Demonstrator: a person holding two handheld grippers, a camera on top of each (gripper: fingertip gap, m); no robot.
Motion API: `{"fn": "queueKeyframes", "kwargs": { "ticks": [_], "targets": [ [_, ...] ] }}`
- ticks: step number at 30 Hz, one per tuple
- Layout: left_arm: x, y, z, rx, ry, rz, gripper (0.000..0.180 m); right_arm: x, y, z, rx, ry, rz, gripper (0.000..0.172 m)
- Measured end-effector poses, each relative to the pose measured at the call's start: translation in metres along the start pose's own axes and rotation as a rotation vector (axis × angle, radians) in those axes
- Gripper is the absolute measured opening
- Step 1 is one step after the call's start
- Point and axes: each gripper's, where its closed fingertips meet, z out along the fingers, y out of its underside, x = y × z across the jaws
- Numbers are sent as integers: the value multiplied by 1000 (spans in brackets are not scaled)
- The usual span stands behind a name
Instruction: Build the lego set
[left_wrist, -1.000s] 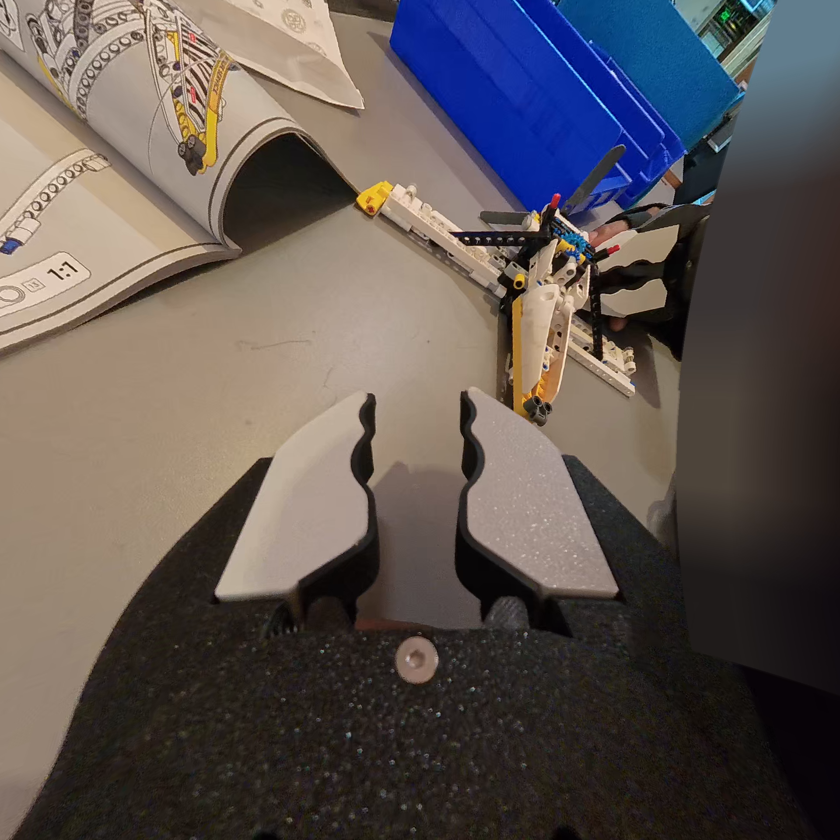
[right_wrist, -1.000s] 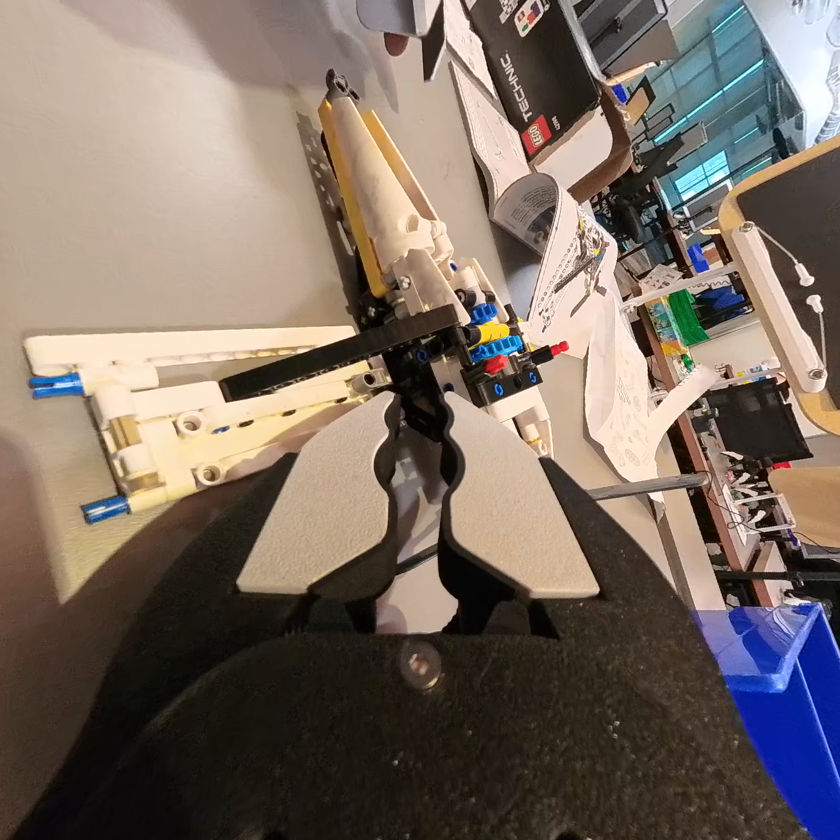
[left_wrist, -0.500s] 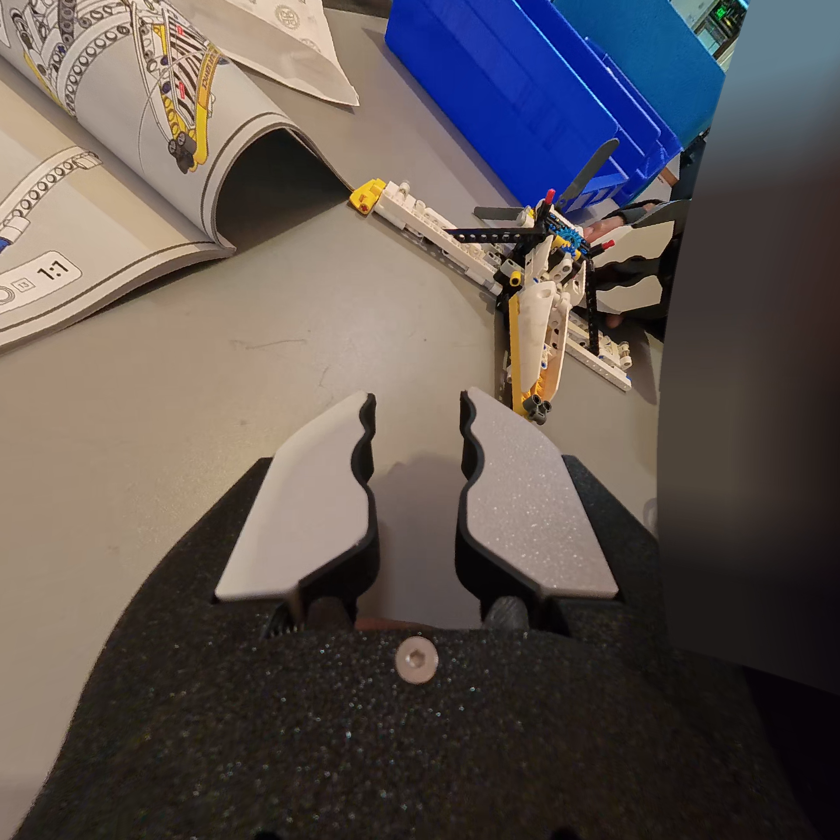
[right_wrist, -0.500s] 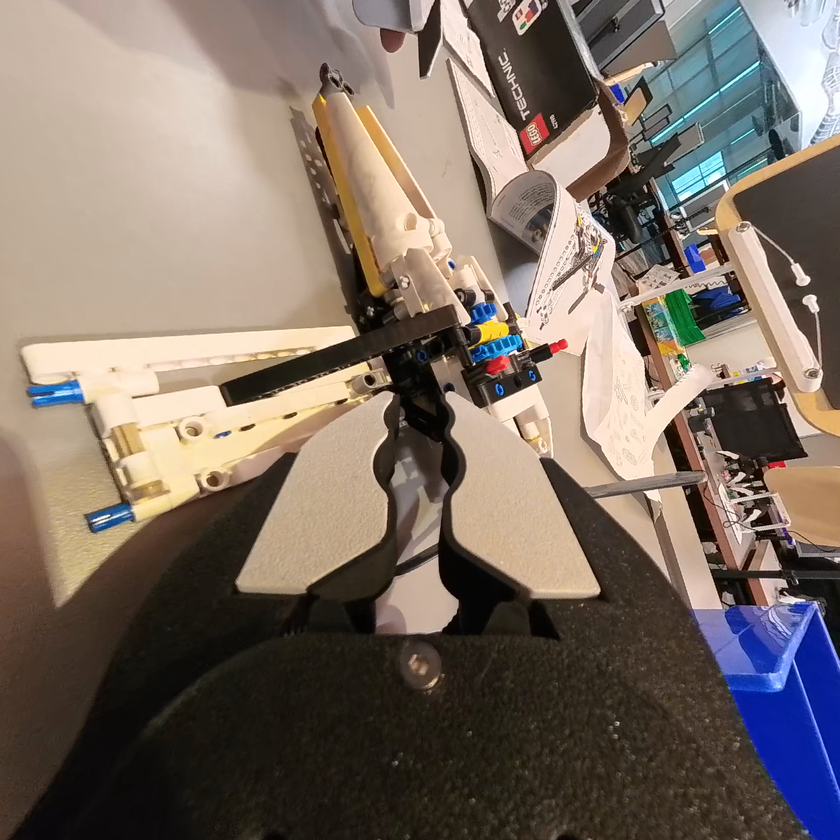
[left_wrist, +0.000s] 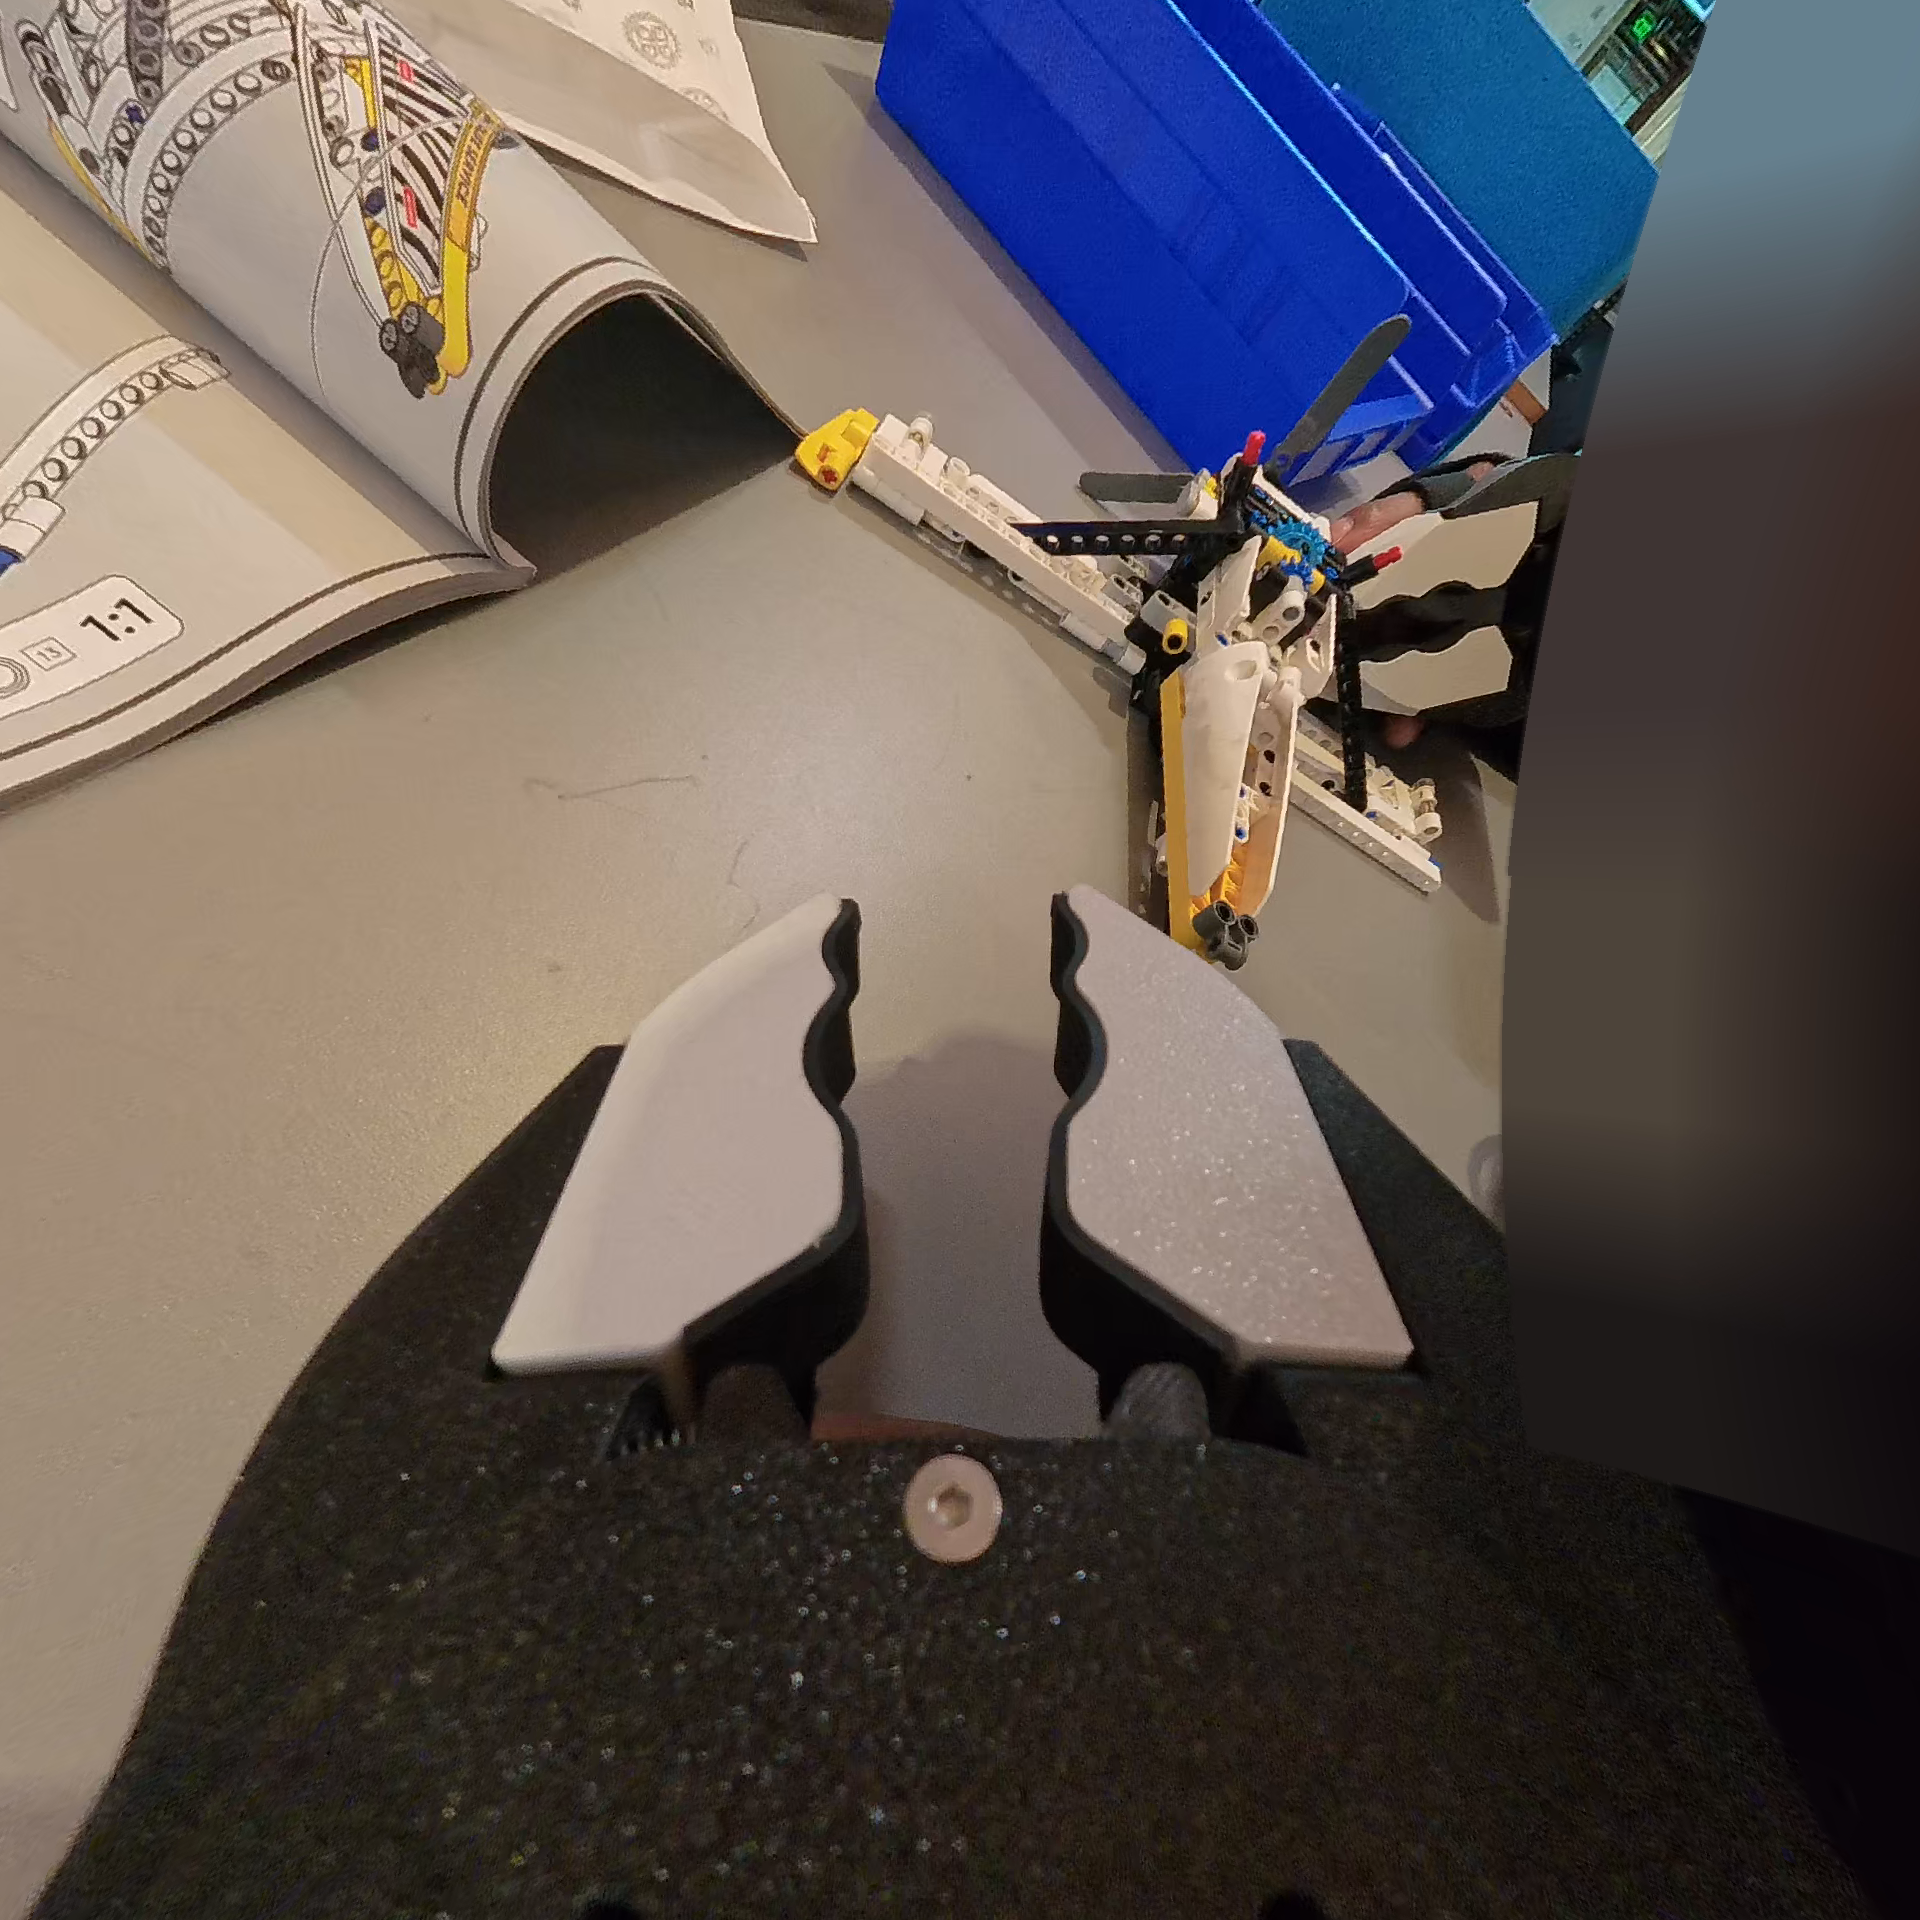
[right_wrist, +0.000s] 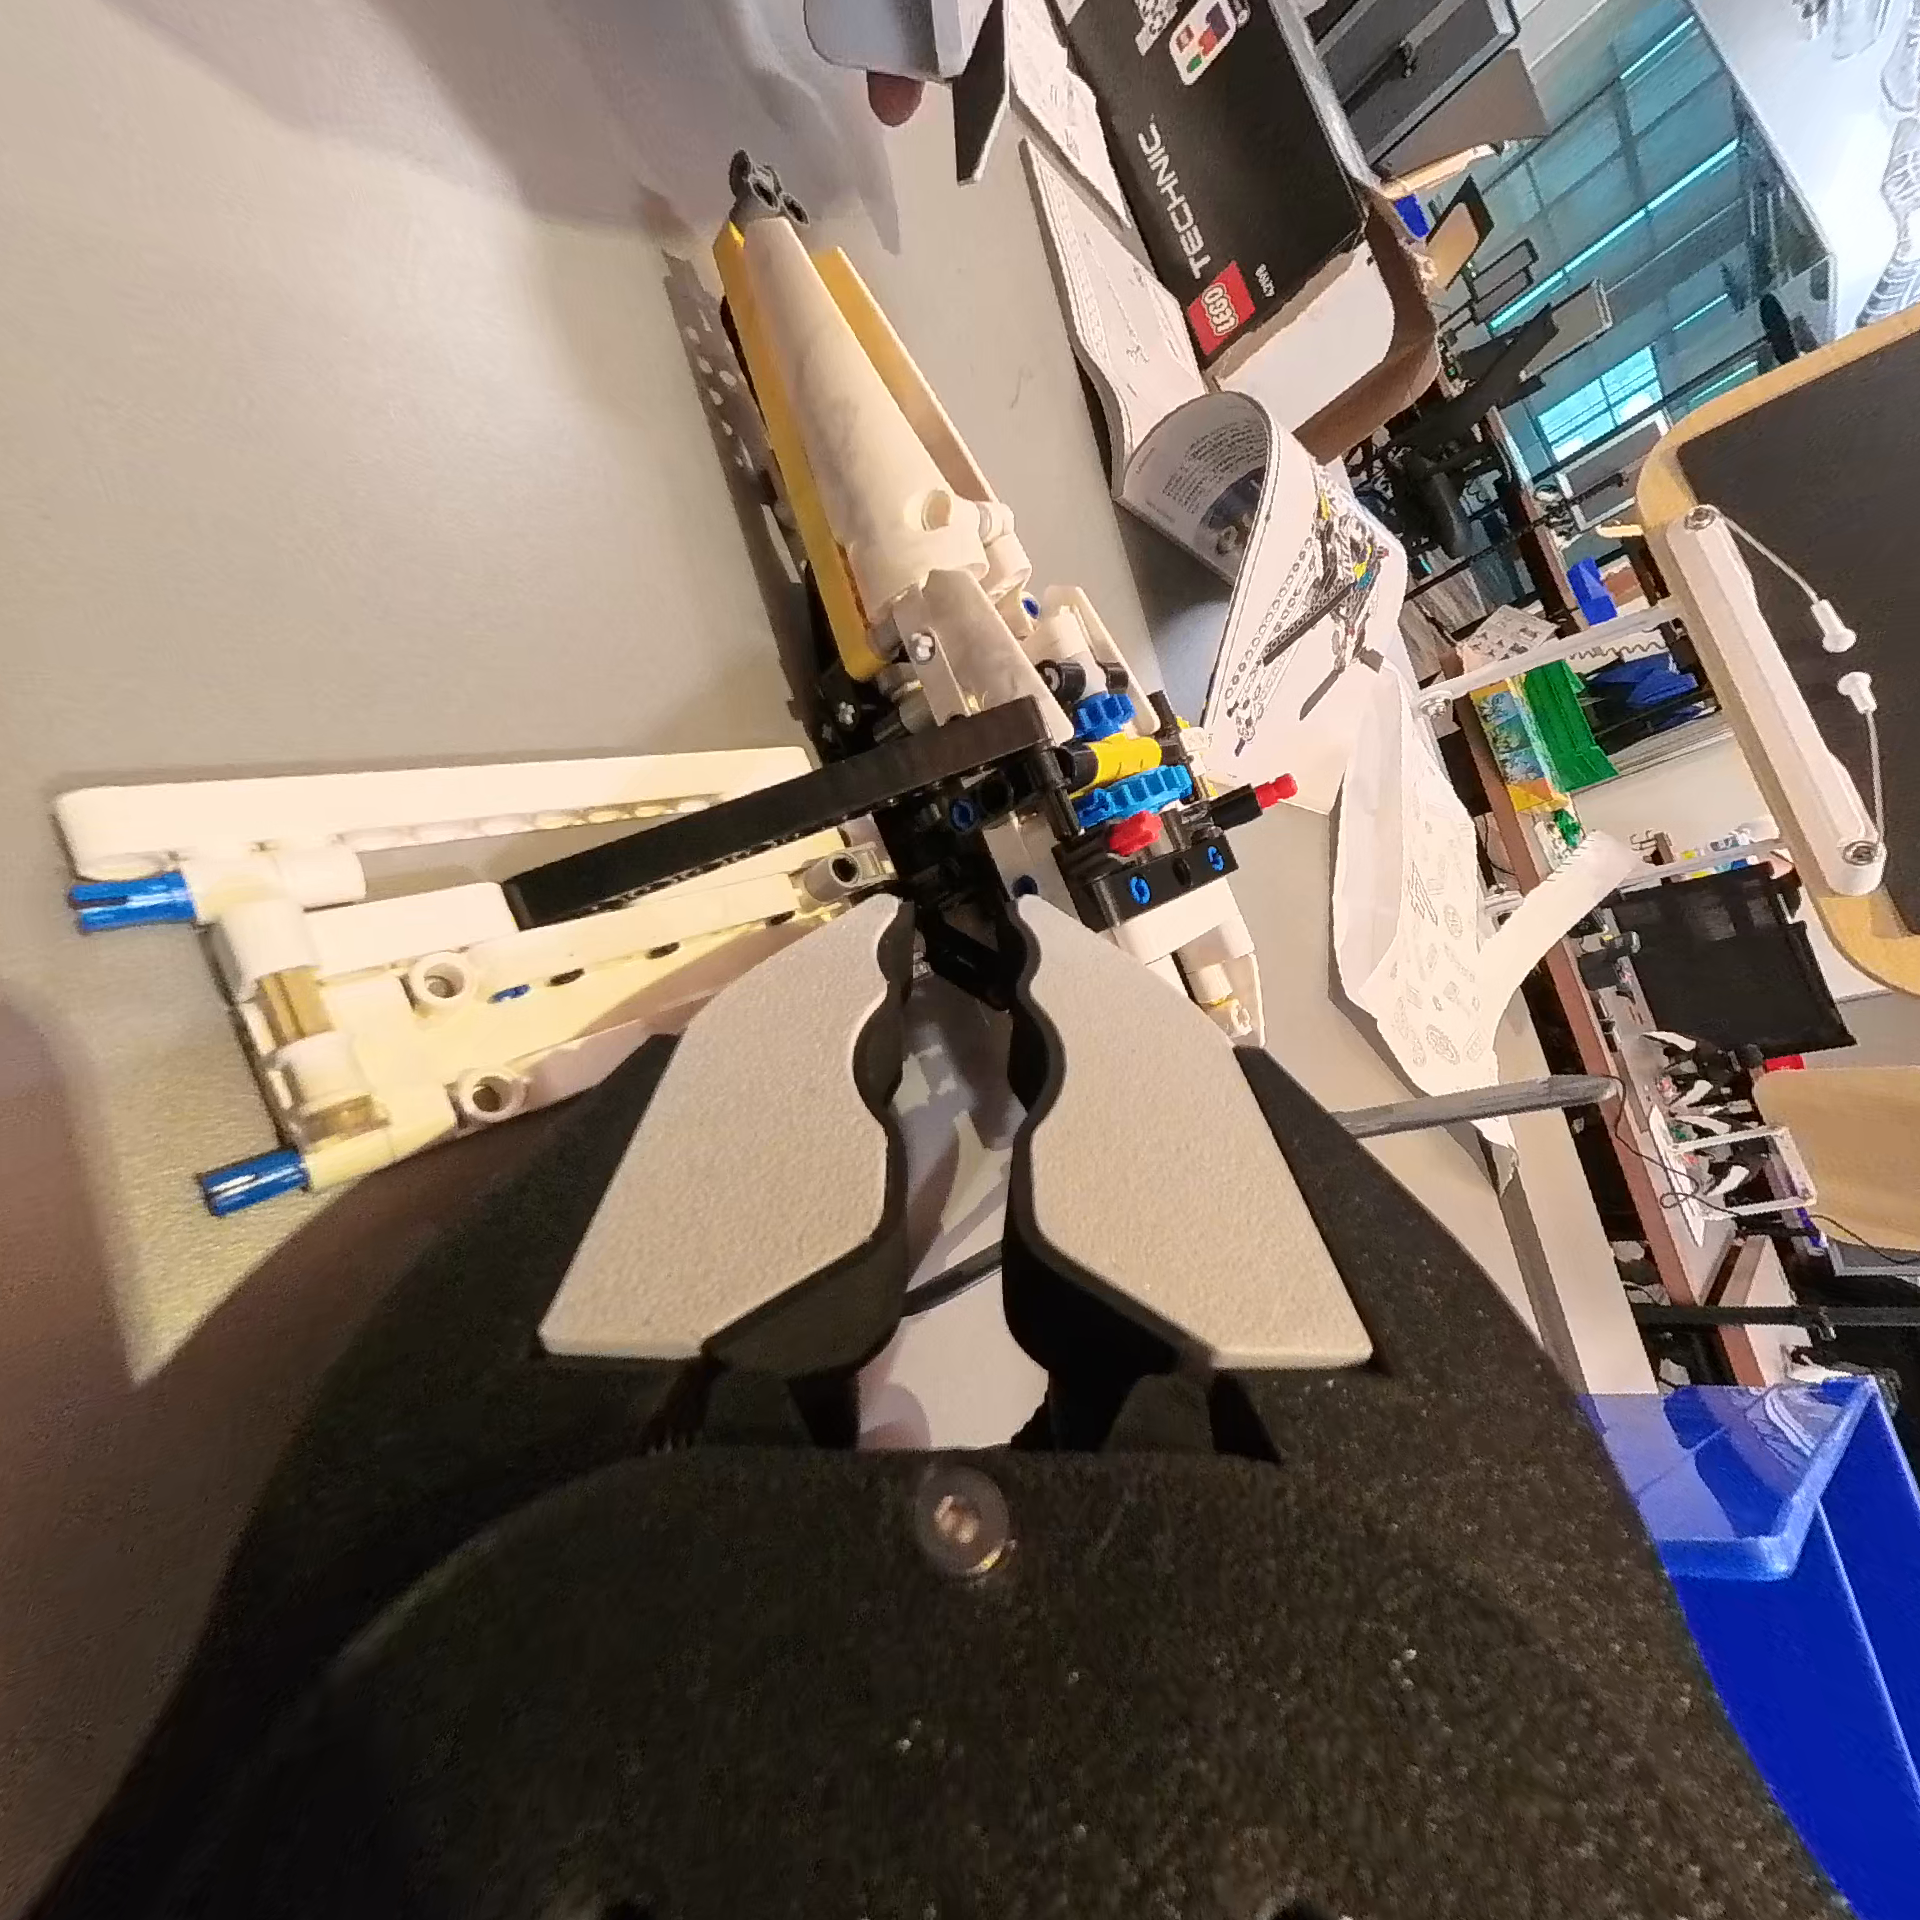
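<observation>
Toy plane model (right_wrist: 914, 582) of white, yellow and black plastic beams, flat on grey table (left_wrist: 416, 935): light, rigid, probably fragile at pinned joints. Pinched at black rear frame by right gripper (right_wrist: 961, 940). Left gripper (left_wrist: 951, 925) spread, empty, near nose.
</observation>
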Motion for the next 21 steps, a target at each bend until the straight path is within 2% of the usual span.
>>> {"fn": "queueKeyframes", "kwargs": {
  "ticks": [16,21],
  "targets": [
    [0,0,1,2,2,1,35,1,0,0,3,-5,11,15],
    [5,0,2,-1,10,53,35,-1,0,0,-2,-5,-2,15]
  ]
}}
